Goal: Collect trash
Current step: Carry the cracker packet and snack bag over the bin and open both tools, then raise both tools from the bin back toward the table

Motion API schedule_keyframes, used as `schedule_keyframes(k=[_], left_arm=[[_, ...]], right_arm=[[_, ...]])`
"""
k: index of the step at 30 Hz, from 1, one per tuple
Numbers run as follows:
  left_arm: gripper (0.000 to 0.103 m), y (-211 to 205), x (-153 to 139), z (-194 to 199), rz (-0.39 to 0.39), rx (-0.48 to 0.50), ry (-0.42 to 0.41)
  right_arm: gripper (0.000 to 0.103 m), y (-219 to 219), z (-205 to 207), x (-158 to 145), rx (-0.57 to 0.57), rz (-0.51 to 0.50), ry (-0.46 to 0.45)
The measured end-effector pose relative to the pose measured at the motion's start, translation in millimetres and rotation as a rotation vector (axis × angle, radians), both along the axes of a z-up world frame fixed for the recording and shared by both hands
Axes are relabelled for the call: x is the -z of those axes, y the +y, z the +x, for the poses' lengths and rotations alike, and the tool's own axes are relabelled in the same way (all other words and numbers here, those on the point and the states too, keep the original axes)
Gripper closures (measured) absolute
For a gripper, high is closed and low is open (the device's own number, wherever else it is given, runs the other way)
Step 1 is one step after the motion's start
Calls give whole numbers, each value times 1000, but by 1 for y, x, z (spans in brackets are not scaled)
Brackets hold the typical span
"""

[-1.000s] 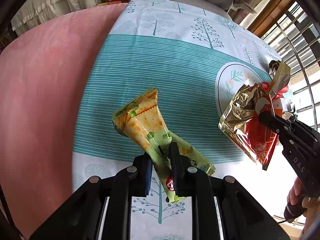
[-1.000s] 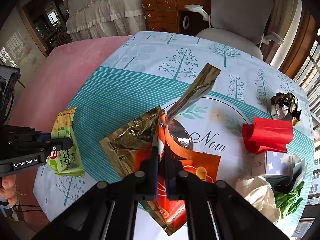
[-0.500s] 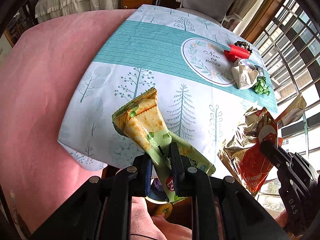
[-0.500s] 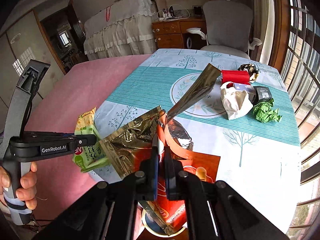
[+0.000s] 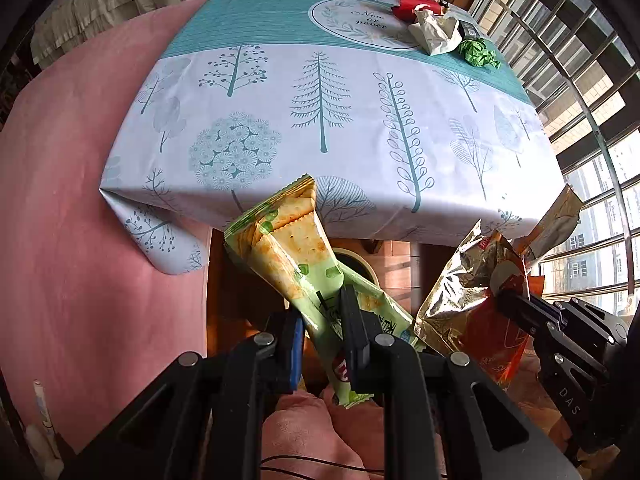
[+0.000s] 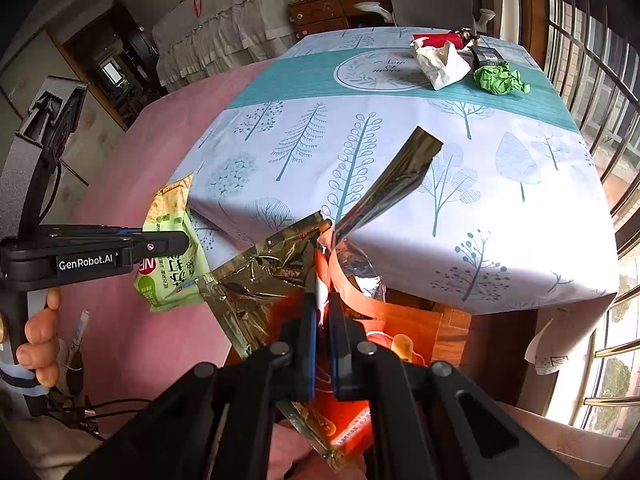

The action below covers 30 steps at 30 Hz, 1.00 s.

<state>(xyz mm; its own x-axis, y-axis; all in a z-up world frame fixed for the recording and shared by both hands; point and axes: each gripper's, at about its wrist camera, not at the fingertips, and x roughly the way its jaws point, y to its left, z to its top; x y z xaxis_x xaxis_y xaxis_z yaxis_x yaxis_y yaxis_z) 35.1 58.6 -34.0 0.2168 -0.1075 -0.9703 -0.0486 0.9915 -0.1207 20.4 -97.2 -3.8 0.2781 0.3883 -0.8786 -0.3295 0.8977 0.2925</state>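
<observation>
The left tool [image 5: 322, 320] is clamped on a green cracker wrapper [image 5: 296, 256], pinching it around the lower half so the printed cracker end sticks up and forward. It hangs in the air off the near edge of the table [image 5: 500, 132], not touching the cloth. Below and just behind the wrapper a round, pale rim shows on the wooden floor; it looks like the mouth of a bin [image 5: 366, 266], though most of it is hidden by the wrapper.

To the right, the right tool [image 6: 322, 304] is closed on a torn orange and gold foil snack bag [image 6: 272, 276], gripped near its ragged opening, with a loose foil strip [image 6: 394, 176] standing up from it. This bag also hangs clear of the table's near edge, close beside the green wrapper.

Far off, by the table's far right corner, more rubbish waits: a red box [image 6: 430, 40], a crumpled white paper bag [image 6: 440, 66], a dark packet [image 6: 486, 54] and a green paper ball [image 6: 500, 80], all close together.

The step in hand appears to be the carry to the bin with both pieces held. Next calls for lowering each piece over the round rim and opening the jaws, one at a time if the mouth is narrow, since the foil bag is wide and stiff. Then a reach back across the table for the far cluster.
</observation>
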Motion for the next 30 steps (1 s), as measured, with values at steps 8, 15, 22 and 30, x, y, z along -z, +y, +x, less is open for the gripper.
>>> schedule_keyframes(k=[8, 15, 22, 30], left_arm=[[88, -23, 103, -21, -12, 104, 85], [88, -42, 228, -13, 8, 138, 135], [84, -50, 325, 0, 18, 163, 153], [43, -55, 377, 6, 37, 226, 145]], right_arm=[[97, 1, -18, 100, 200, -112, 141], [95, -9, -27, 235, 419, -164, 262], [93, -13, -20, 343, 541, -143, 305], [82, -5, -9, 407, 558, -90, 328]])
